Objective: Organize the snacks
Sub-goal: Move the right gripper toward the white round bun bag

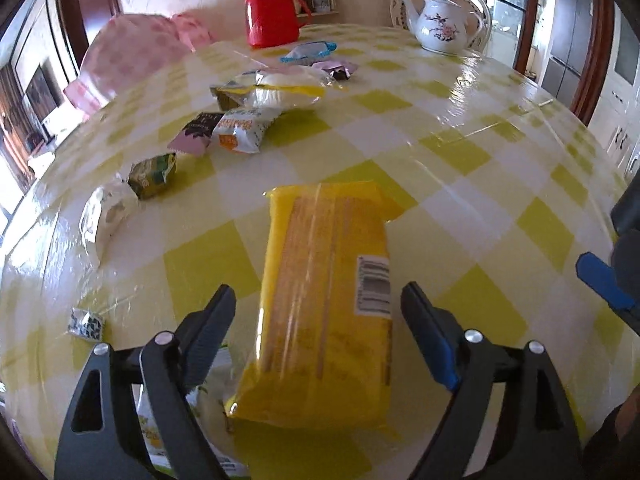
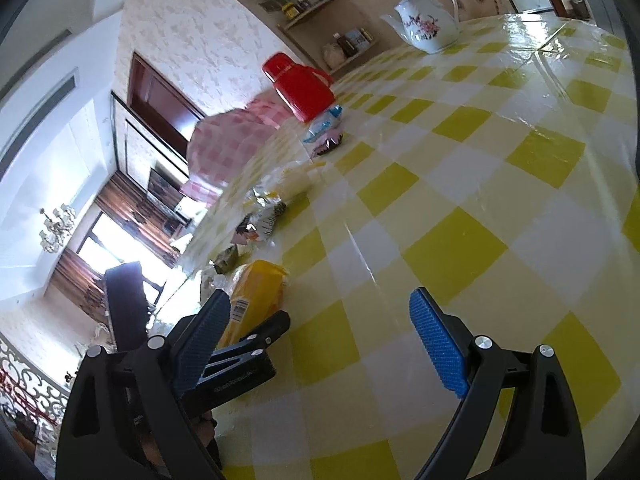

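A long yellow biscuit pack (image 1: 324, 300) lies on the yellow-checked table (image 1: 460, 128), its near end between the open fingers of my left gripper (image 1: 318, 304); neither finger touches it. A white-green packet (image 1: 208, 400) lies under its near left corner. More snack packets lie in a row at the left: a white bag (image 1: 102, 216), a green one (image 1: 154, 174), an orange-white one (image 1: 242, 128), a large clear bag (image 1: 280, 90). My right gripper (image 2: 320, 316) is open and empty over bare tablecloth, right of the yellow pack (image 2: 256, 300).
A red thermos (image 1: 272, 8) and a white floral teapot (image 1: 440, 24) stand at the table's far edge. A blue-white packet (image 1: 308, 52) and a dark wrapper (image 1: 338, 70) lie near the thermos. A small patterned sweet (image 1: 86, 322) lies at the near left. A pink-covered chair (image 1: 132, 60) stands beyond the table's left edge.
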### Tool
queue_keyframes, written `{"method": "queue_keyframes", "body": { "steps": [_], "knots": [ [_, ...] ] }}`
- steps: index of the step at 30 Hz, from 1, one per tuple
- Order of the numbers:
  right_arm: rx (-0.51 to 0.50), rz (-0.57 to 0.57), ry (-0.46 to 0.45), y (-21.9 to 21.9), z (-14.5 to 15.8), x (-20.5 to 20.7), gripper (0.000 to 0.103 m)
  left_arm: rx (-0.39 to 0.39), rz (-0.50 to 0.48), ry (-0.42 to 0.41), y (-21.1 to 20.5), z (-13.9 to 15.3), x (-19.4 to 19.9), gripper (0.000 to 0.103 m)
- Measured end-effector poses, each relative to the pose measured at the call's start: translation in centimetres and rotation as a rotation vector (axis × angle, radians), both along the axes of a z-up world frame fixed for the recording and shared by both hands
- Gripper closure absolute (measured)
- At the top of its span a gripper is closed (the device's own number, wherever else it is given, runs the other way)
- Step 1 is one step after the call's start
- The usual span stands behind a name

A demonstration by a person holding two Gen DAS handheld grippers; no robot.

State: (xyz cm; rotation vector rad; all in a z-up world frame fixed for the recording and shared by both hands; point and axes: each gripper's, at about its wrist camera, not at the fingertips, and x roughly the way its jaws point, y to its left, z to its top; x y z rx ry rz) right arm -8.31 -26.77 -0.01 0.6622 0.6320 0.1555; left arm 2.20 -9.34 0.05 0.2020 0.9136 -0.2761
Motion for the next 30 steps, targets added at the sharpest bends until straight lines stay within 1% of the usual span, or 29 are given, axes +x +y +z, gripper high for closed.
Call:
{"method": "queue_keyframes", "body": {
  "steps": [4, 9, 13, 21, 25, 26, 30],
  "knots": [
    [-0.087, 0.003, 0.041, 0.4, 1.3, 2.6, 0.015, -0.036, 0.019, 0.027, 0.5, -0.2, 0.4, 0.012],
    [-0.133, -0.036, -0.005, -0.3, 4.3, 7.1, 0.015, -0.036, 0.018, 0.031, 0.3, -0.4, 0.5, 0.009],
    [-0.107, -0.054, -0.014, -0.8, 5.2, 10.6, 0.015, -0.033, 0.018, 0.035, 0.2, -0.4, 0.6, 0.006],
    [-0.114, -0.050, 0.002, -0.9, 5.5, 15.9, 0.015, -0.030, 0.018, 0.036, 0.3, -0.4, 0.5, 0.004],
    [-0.121, -0.049, -0.006, -1.2, 5.8, 17.7, 0.015, -0.031, 0.019, 0.040, 0.5, -0.5, 0.3, 0.003],
    [-0.114, -0.056, -0.006, -1.5, 5.8, 18.0, 0.015, -0.032, 0.019, 0.041, 0.6, -0.5, 0.3, 0.003],
    [-0.034, -0.098, 0.001, -3.4, 5.0, 19.0, 0.015, -0.027, 0.019, 0.040, 0.6, -0.5, 0.2, 0.003]
  ]
}}
